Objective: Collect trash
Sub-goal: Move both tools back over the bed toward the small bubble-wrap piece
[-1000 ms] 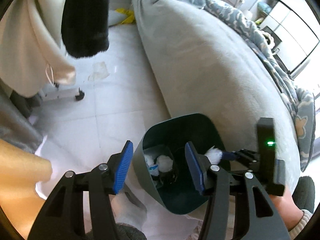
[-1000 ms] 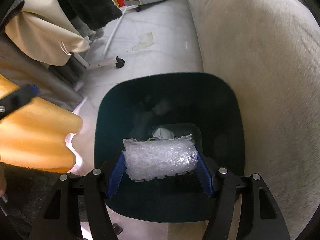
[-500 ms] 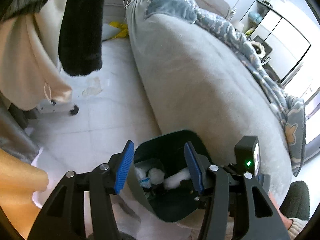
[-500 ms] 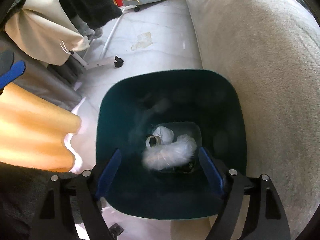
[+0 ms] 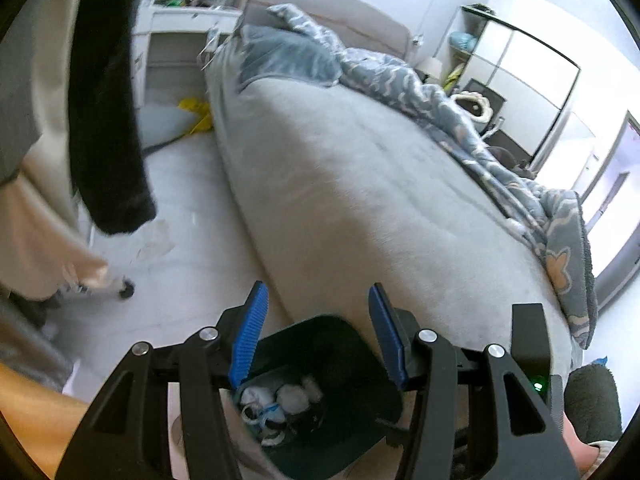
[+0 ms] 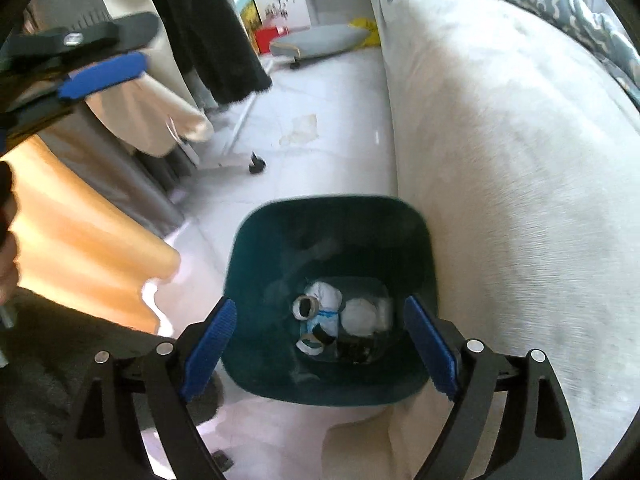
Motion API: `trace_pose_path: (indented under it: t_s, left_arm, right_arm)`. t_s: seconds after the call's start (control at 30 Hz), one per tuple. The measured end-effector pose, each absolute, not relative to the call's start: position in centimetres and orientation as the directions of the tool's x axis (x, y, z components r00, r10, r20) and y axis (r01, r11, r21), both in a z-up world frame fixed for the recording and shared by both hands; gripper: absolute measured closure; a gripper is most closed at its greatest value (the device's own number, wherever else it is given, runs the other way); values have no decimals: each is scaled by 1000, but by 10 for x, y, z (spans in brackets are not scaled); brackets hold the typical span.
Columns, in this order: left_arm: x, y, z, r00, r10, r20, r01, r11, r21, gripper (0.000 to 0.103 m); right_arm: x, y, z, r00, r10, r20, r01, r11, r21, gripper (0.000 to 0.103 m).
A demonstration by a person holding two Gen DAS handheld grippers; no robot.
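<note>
Right claw [image 6: 320,344], just opening, empty over the bin [image 6: 256,264]; only the left view shows the left claw [image 5: 316,336] parted, empty.

A grey bed [image 5: 360,200] with a rumpled blue blanket [image 5: 440,100] stands on pale tiled floor [image 6: 332,92].

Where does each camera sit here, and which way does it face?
Left wrist: on the left hand-held gripper, angled down past open jaws at the bed; the person's hand shows at the lower right.
Right wrist: on the right hand-held gripper, aimed steeply down into the bin; jaws open, nothing between them.
Shared: bin, trash, bed, floor.
</note>
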State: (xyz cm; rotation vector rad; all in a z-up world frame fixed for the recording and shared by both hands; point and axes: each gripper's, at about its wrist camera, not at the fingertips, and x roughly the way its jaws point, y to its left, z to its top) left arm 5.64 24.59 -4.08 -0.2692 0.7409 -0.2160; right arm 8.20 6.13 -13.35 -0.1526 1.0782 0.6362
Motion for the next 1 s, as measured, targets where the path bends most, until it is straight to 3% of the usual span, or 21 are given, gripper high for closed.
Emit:
trace_pose_path:
  t_s: [0.27, 0.43, 1.0]
  left_arm:
    - [74, 195, -27, 728, -325, -604, 177, 940, -293, 48]
    - [88, 169, -17, 737, -357, -574, 207, 928, -311, 42]
    - [120, 87, -19, 712, -374, -594, 283, 927, -245, 35]
  right_arm:
    - [90, 8, -101, 395, 417, -819, -530, 832, 168, 16]
    - [99, -28, -91, 452, 396, -800, -488, 860, 150, 16]
    - [157, -162, -66, 615, 319, -722, -270, 944, 188, 16]
